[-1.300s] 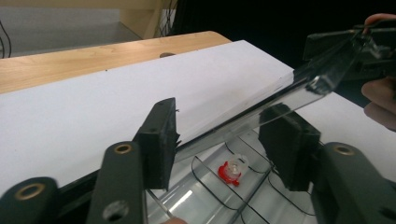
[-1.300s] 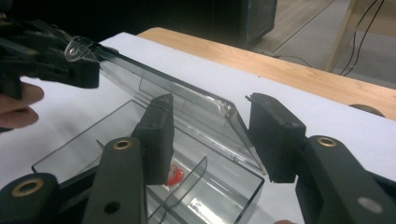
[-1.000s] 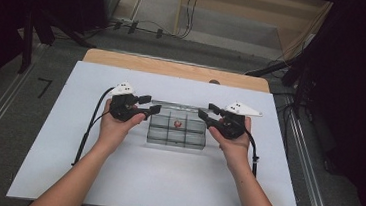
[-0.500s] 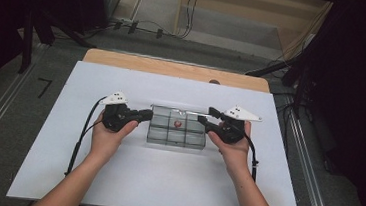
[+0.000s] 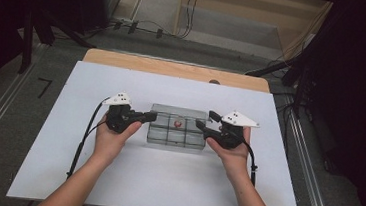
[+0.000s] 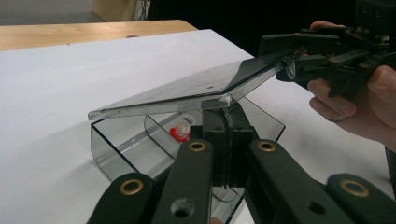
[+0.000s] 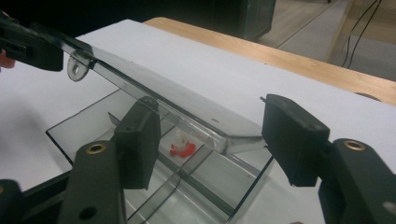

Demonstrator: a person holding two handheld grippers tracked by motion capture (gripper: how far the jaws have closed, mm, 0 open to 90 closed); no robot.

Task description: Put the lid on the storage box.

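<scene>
gripping clear lid [image 6: 196, 88] w/ left tongs [image 6: 227, 140], no labels.

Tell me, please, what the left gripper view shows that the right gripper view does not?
Left gripper view: close up, the left gripper shut on the lid's edge, and the hand holding the right gripper at the far end. Right gripper view: the right gripper's fingers apart on either side of the lid, having just been opening, plus the hanging tab and floor cables. Both: the tilted lid, the box and the red piece.
</scene>
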